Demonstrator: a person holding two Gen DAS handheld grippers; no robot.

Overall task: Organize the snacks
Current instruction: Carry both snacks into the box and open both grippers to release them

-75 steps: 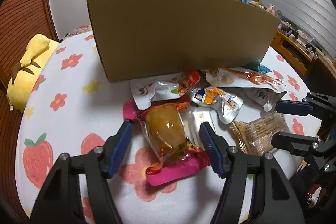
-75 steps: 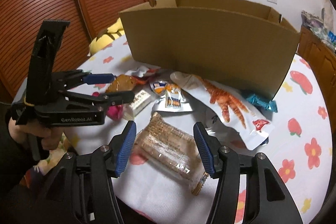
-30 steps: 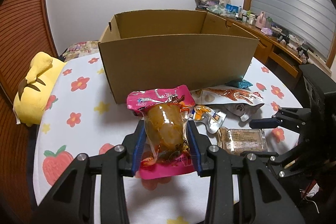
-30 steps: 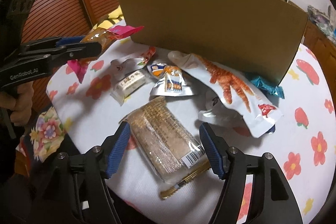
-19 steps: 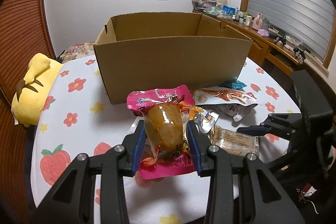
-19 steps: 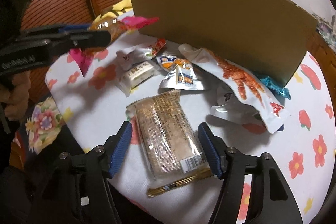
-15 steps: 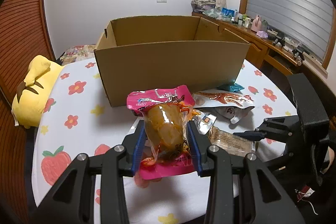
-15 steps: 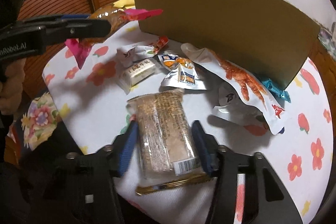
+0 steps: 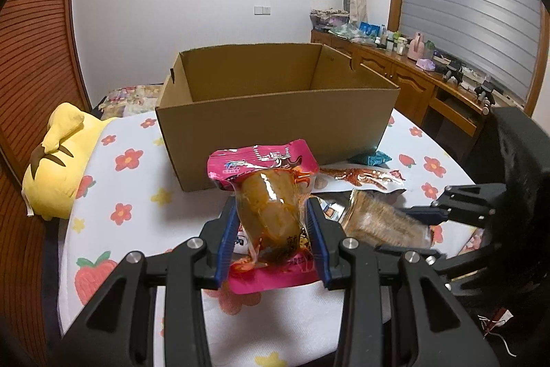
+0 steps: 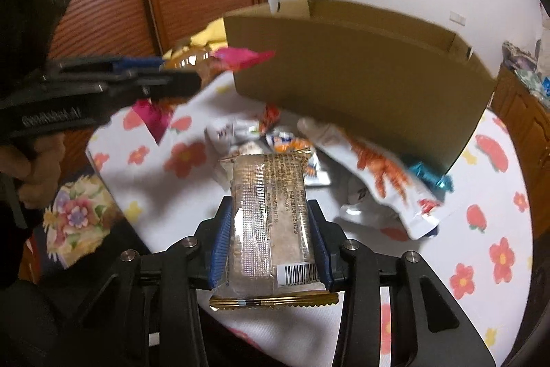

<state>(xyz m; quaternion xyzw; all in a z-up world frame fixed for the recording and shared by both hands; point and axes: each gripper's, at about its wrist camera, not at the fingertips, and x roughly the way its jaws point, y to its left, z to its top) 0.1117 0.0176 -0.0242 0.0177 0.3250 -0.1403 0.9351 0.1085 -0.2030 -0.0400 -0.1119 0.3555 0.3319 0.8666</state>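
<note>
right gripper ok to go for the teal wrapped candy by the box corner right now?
Probably not yet. The right gripper is closing on the clear-wrapped biscuit pack, so its jaws are occupied. The teal candy lies uncovered beside the cardboard box; the path looks clear once the pack is dropped.

One cardboard box (image 9: 275,122); two grippers, left gripper (image 9: 273,238), right gripper (image 10: 271,245); one yellow plush (image 9: 56,167)
</note>
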